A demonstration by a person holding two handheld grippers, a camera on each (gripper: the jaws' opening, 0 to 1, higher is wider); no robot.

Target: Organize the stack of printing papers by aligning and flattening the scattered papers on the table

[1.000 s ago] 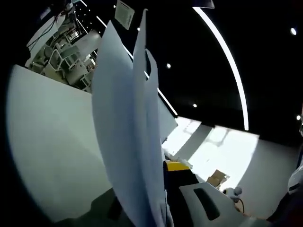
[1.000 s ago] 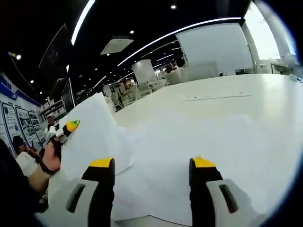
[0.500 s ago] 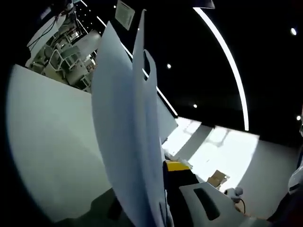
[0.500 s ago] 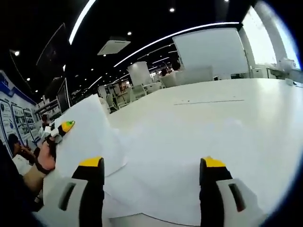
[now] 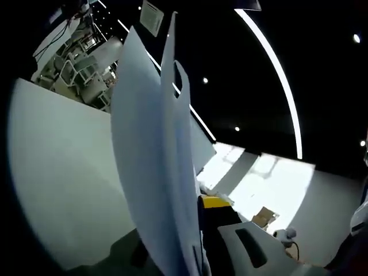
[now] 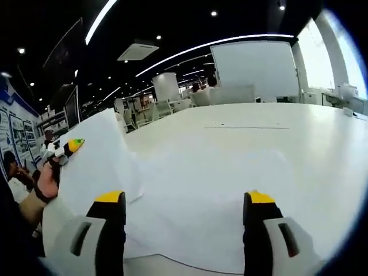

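In the left gripper view, several white paper sheets [image 5: 152, 161] stand upright and edge-on, pinched in my left gripper [image 5: 194, 214]. Its yellow-tipped right jaw presses the sheets; the other jaw is hidden behind them. In the right gripper view, that left gripper [image 6: 70, 146] is held by a hand [image 6: 41, 183] at the left and lifts the raised paper sheets [image 6: 95, 164] by their left edge. More paper [image 6: 201, 190] lies spread flat on the white table [image 6: 299, 132]. My right gripper [image 6: 184, 200] hovers open just above this flat paper, with nothing between its yellow-tipped jaws.
The table runs far back and to the right. Behind it stand chairs [image 6: 195, 99], a white pillar [image 6: 167, 87] and a large white board [image 6: 256, 63]. People sit at the far left [image 6: 14, 167]. Chairs [image 5: 80, 69] also show past the sheets.
My right gripper's jaws spread wider a second ago and have held since, and its view shifted slightly. The left gripper and its sheets have stayed still.
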